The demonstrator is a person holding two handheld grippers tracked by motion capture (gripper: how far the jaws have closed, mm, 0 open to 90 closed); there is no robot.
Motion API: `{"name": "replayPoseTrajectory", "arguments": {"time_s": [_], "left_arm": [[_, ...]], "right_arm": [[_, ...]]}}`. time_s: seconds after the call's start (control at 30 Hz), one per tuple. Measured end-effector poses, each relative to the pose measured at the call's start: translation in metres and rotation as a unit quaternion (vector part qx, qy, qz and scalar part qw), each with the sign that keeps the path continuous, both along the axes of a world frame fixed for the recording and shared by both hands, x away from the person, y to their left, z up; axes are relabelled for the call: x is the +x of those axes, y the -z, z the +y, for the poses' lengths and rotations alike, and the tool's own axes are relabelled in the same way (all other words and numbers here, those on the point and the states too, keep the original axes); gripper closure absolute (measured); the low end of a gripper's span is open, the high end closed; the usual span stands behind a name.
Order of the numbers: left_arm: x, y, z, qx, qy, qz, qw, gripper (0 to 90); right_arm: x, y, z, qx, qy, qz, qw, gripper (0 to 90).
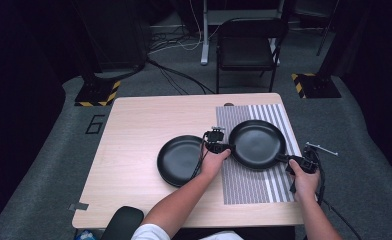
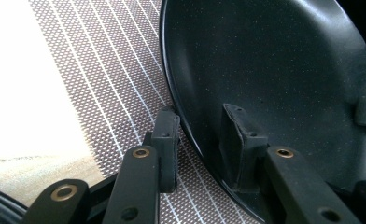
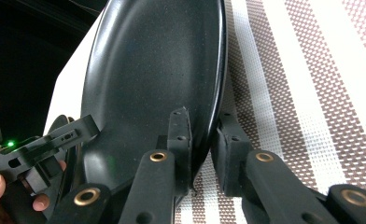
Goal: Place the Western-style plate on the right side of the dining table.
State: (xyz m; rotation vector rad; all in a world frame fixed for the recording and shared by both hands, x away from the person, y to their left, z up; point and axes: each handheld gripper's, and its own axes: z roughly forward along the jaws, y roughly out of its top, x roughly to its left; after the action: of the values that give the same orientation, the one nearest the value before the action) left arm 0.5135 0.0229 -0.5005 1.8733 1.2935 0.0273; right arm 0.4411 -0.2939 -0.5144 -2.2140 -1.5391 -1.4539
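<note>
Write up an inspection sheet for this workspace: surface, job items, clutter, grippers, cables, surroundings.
Surface: wooden table, with a striped placemat on its right half.
Job's things: large black plate over the placemat; second black plate on bare wood to its left.
Clutter: nothing seen.
Grippers: left gripper and right gripper each clamp opposite rims of the large black plate.
Cables: loose cables on the floor beyond the table.
Surroundings: black chair, grey carpet, hazard-striped bases.

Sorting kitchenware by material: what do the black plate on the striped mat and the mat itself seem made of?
The black plate looks like matte melamine or glazed ceramic; its faintly speckled surface has a soft sheen, which leaves it open. The striped mat looks like woven vinyl mesh, its grid weave plain.
</note>
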Motion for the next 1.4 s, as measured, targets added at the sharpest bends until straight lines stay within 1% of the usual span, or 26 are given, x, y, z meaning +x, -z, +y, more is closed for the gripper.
{"name": "replayPoseTrajectory", "arguments": {"time_s": [0.03,0.07,0.1,0.33,0.53,0.6,0.63,0.83,0.97,1.0,1.1,1.17,1.2,1.23,1.3,1.4], "left_arm": [[0.0,0.0,0.0,0.001,-0.001,0.001,1.0,67.2],[0.0,0.001,-0.001,0.0,-0.002,0.001,1.0,67.2],[0.001,0.001,-0.001,0.002,-0.001,0.001,1.0,67.2],[0.003,0.002,-0.005,0.008,-0.002,0.004,1.0,67.0],[0.006,0.003,-0.007,0.015,-0.003,0.006,0.9999,66.9],[0.006,0.002,-0.008,0.023,-0.003,0.006,0.9997,66.6],[0.006,0.002,-0.009,0.026,-0.004,0.006,0.9996,66.5],[0.008,0.002,-0.009,0.034,-0.006,0.009,0.9994,66.5],[0.009,0.002,-0.01,0.035,-0.008,0.011,0.9993,66.5],[0.009,0.002,-0.01,0.035,-0.008,0.012,0.9993,66.6],[0.009,0.002,-0.01,0.035,-0.009,0.012,0.9993,66.6],[0.009,0.002,-0.01,0.035,-0.009,0.013,0.9993,66.6],[0.009,0.002,-0.01,0.034,-0.008,0.014,0.9993,66.6],[0.009,0.002,-0.01,0.034,-0.008,0.015,0.9993,66.6],[0.009,0.003,-0.01,0.033,-0.009,0.016,0.9993,66.7],[0.011,0.003,-0.011,0.035,-0.008,0.025,0.9991,66.6]], "right_arm": [[0.0,0.001,0.0,0.001,0.001,0.002,1.0,78.2],[0.0,0.0,0.0,0.009,0.006,0.011,0.9999,78.3],[0.001,0.002,-0.001,0.003,0.003,0.006,1.0,78.2],[0.0,0.003,-0.002,0.0,0.004,0.003,1.0,78.3],[0.001,0.004,-0.003,-0.001,0.008,0.007,0.9999,78.3],[0.001,0.005,-0.002,-0.001,0.008,0.009,0.9999,78.3],[0.002,0.005,-0.002,0.003,0.011,0.01,0.9999,78.3],[0.003,0.007,-0.001,0.003,0.011,0.017,0.9998,78.1],[0.003,0.008,-0.001,0.004,0.009,0.022,0.9997,77.7],[0.003,0.008,-0.001,0.01,0.009,0.022,0.9997,77.7],[0.003,0.009,0.0,0.007,0.011,0.022,0.9997,77.7],[0.003,0.009,-0.001,0.011,0.013,0.022,0.9996,77.8],[0.003,0.009,-0.001,0.012,0.014,0.023,0.9995,77.8],[0.003,0.009,-0.001,0.013,0.017,0.029,0.9994,77.7],[0.003,0.01,-0.001,0.014,0.015,0.028,0.9994,77.6],[0.004,0.011,-0.001,0.01,0.015,0.033,0.9993,76.8]]}}
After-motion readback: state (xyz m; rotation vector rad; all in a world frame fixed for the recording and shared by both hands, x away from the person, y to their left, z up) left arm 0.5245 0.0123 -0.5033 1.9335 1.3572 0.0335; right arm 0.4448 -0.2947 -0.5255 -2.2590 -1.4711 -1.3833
